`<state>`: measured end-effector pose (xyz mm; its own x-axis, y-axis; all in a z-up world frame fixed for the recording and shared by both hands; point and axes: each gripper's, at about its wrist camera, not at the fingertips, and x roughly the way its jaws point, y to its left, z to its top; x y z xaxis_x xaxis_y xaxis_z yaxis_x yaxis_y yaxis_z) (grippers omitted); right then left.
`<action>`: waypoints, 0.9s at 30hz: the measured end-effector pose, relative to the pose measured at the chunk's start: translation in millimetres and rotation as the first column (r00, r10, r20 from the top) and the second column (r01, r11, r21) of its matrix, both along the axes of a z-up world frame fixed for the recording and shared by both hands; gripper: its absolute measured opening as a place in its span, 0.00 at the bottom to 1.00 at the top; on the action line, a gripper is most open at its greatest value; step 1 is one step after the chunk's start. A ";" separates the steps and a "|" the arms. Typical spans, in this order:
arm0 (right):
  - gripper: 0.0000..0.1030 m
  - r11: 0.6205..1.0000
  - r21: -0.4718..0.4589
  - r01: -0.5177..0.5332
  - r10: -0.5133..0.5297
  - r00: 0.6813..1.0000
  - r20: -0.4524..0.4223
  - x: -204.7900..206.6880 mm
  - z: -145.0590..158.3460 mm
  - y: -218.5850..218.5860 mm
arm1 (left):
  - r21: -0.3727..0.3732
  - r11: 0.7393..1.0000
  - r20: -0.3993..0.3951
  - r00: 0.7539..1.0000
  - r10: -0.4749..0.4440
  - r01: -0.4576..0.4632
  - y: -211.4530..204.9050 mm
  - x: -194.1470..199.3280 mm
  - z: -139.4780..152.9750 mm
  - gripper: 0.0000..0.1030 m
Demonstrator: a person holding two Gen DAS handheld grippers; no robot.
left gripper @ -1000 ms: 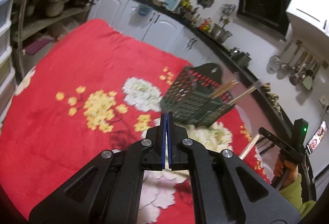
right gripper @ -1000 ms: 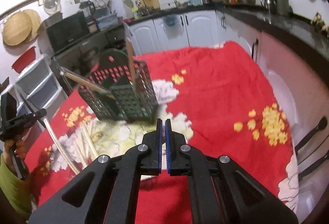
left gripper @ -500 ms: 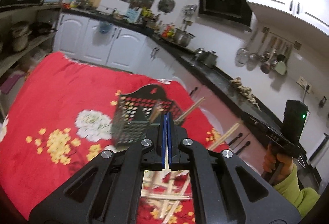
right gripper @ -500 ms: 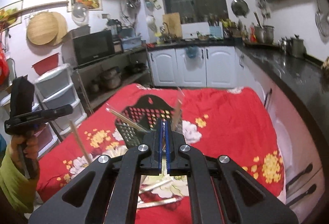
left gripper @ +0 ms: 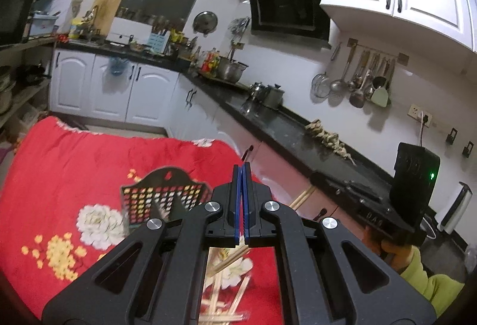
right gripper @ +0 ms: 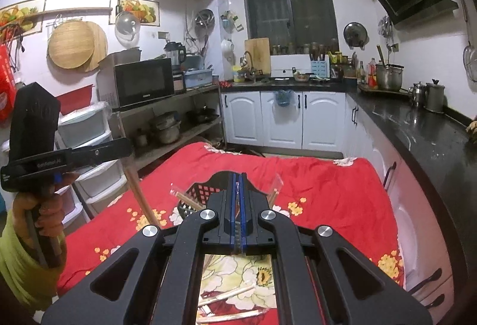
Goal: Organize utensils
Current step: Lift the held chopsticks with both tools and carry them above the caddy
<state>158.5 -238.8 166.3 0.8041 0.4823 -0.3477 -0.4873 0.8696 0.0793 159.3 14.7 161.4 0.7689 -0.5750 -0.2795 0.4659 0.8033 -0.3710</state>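
Kitchen, utensil sort, red floral cloth (right gripper: pixel 328 190).
L claw (left gripper: pixel 241 176) & R claw (right gripper: pixel 238 185): both closed, nothing between. Black perforated plastic basket (left gripper: pixel 161 196) w/ wooden chopsticks (right gripper: pixel 187 199) mid-cloth; more loose (right gripper: pixel 226 295). L handle reads "GenRobot.AI".

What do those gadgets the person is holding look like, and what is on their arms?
Each is a black plastic pistol-grip tool. The left tongs and right tongs are two black fingers lined with blue pads, on angular arms with silver bolts. One body has white lettering, the other a green light. The sleeves are yellow-green.
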 end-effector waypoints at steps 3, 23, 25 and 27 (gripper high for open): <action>0.02 1.000 0.004 0.016 -0.016 1.000 0.016 0.7 6.1 -1.8 | -0.009 1.000 0.006 1.000 -0.013 0.013 -8.5 6.8 7.0 0.00; 0.02 0.993 0.054 0.103 -0.110 0.985 0.135 19.7 56.8 -11.7 | -0.011 1.000 0.127 0.992 0.018 -0.016 -35.1 41.1 69.7 0.00; 0.02 0.993 0.053 0.106 -0.113 0.984 0.139 24.3 59.6 -10.1 | -0.016 0.999 0.137 0.990 0.031 -0.029 -34.1 44.2 74.2 0.00; 0.02 0.992 0.050 0.115 -0.121 0.982 0.145 27.8 61.8 -9.1 | -0.017 0.999 0.146 0.988 0.043 -0.041 -34.1 47.1 77.9 0.00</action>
<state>186.2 -247.9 228.0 0.8969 0.3927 -0.2032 -0.3908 0.9190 0.0510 206.4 -19.4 239.3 0.8244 -0.5445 -0.1544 0.4820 0.8185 -0.3127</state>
